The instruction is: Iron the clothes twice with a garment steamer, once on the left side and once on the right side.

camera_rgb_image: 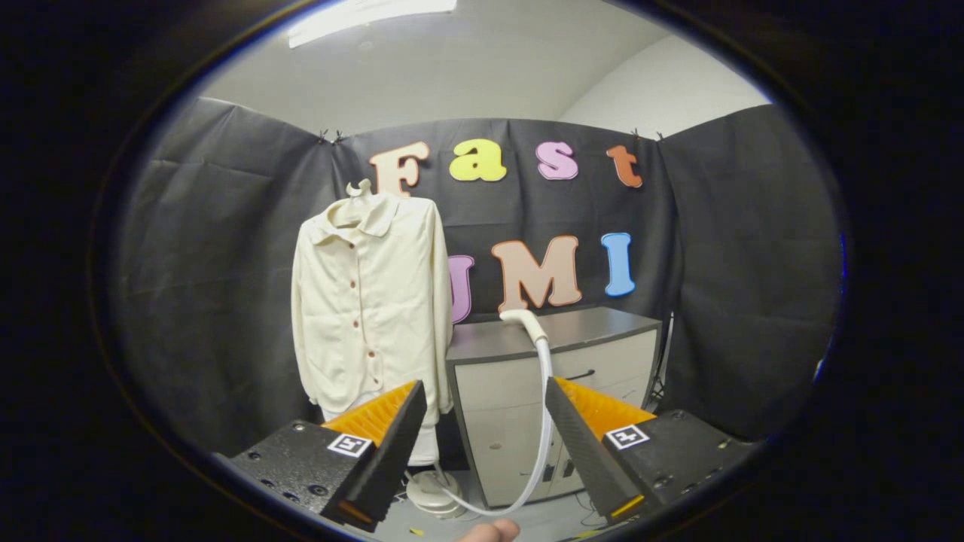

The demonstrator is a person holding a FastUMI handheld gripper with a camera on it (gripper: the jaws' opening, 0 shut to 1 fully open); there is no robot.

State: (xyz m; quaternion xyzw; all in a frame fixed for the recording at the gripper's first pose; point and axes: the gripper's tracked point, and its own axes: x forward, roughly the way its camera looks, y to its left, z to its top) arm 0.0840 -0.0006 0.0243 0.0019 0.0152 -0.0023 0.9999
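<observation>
**Jaws spread wide, steamer head resting on the cabinet ahead**

The jaws (482, 444) stand released, spread far apart with nothing between their pads. At the lower middle of the frame, just below the gap, the tip of a person's finger (491, 531) shows.

Through the gap runs a white flexible hose (544, 421). It curves up from a round white steamer base (434, 493) on the grey floor, low in the frame beside the left finger, and ends in a white garment steamer head (523, 320) that lies on the dark tabletop of a pale grey cabinet with drawers (520, 391). The cabinet stands beyond the fingers, centre to right of centre.

Just left of the cabinet, in the left-centre of the frame, a cream long-sleeved button-front shirt (369, 301) hangs on a pale hanger (360, 188), its front facing the camera, its right sleeve at the cabinet's edge. Its hem is partly hidden behind the left finger. The steamer head is apart from the shirt, to its right.
</observation>
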